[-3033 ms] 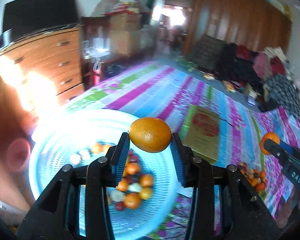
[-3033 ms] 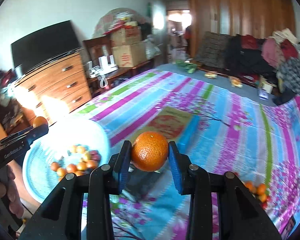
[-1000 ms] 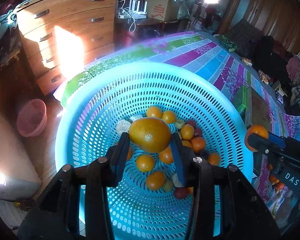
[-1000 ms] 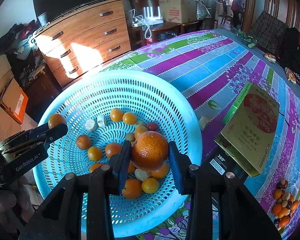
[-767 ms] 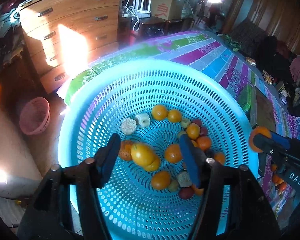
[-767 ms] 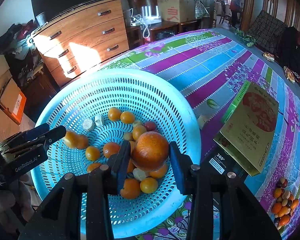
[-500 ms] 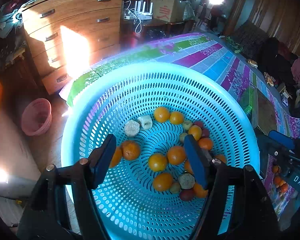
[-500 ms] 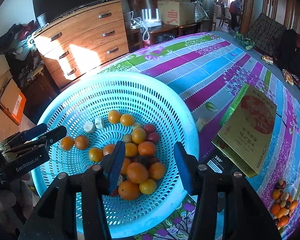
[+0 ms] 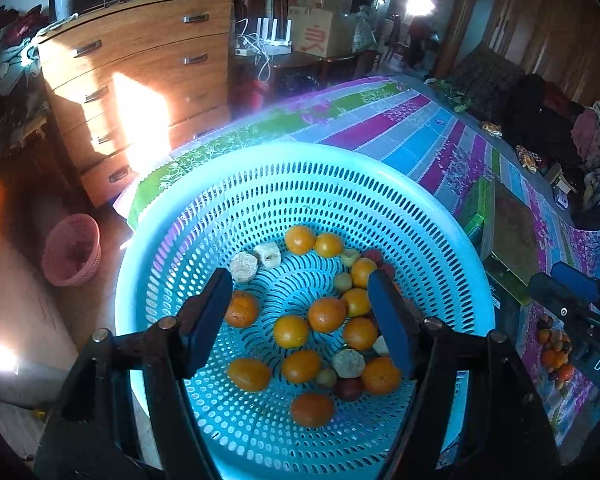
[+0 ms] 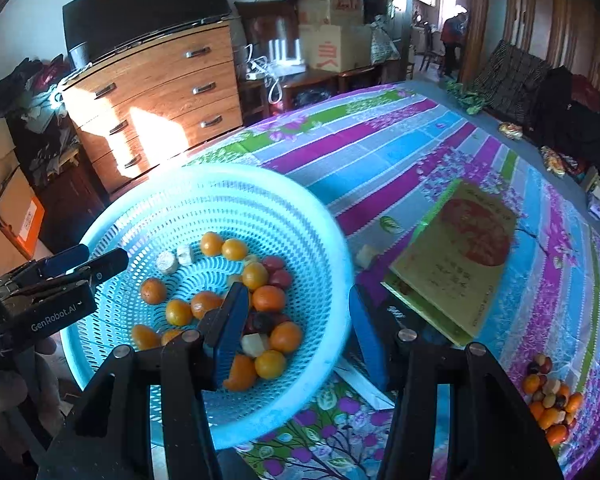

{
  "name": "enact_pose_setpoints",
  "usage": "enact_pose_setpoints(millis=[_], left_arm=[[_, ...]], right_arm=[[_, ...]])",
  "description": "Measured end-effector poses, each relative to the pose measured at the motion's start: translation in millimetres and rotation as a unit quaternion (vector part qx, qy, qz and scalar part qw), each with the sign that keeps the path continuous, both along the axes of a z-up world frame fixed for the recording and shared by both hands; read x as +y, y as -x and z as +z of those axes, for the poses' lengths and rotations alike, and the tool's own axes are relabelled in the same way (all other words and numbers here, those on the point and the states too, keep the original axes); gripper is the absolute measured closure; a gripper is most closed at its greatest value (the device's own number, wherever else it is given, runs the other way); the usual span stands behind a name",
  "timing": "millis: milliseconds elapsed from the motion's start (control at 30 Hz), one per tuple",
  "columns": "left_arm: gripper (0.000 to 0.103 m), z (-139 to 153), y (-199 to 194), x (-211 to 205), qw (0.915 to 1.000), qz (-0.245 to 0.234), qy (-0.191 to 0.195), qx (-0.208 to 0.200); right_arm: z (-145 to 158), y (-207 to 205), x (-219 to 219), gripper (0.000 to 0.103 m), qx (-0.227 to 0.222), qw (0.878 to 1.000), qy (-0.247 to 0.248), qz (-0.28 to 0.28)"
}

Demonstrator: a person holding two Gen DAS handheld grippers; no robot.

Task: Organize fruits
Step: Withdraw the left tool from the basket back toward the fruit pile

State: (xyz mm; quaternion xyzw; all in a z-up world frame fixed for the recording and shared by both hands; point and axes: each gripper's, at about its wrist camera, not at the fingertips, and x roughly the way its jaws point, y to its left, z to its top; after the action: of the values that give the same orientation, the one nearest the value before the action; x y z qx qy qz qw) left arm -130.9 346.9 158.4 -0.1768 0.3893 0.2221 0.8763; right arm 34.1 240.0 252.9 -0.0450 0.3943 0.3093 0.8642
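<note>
While both grippers hang above the basket (image 9: 440,216), the left gripper (image 9: 300,316) stands open and empty. Right gripper (image 10: 296,328) is likewise apart with nothing between its pads. Oranges (image 9: 327,314) lie in the basket bottom; more fruit (image 10: 550,400) sits on the striped cloth (image 10: 380,148).

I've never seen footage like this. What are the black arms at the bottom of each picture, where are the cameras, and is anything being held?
There is no robot: a person holds a two-finger gripper in each hand, with a fisheye camera on each looking along its fingers. The black arms with blue pads are those fingers. The left gripper hangs over a blue basket of oranges and other small fruit. The right gripper sits at the basket's near rim; its view also shows the left gripper from the side. Both are open and hold nothing. On the striped cloth lie a flat box and a fruit pile not yet moved.
</note>
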Motion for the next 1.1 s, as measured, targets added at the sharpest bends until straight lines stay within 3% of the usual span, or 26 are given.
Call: enact_pose_setpoints(millis=[167, 700, 1100], left_arm=[[0.032, 9.7, -5.8, -24.9, 0.9996, -0.023, -0.008, -0.013], [0.032, 41.8, -22.2, -123.6, 0.9915, -0.113, -0.041, -0.051], [0.031, 49.1, -48.7, -219.9, 0.9739, -0.211, -0.06, -0.056]], right_arm=[[10.6, 10.7, -37.9, 0.035, -0.033, 0.999, 0.007, -0.04], [17.5, 39.2, -166.2, 0.035, -0.041, 0.99, -0.005, -0.137], [-2.3, 53.6, -271.6, 0.035, -0.026, 0.975, -0.012, -0.222]])
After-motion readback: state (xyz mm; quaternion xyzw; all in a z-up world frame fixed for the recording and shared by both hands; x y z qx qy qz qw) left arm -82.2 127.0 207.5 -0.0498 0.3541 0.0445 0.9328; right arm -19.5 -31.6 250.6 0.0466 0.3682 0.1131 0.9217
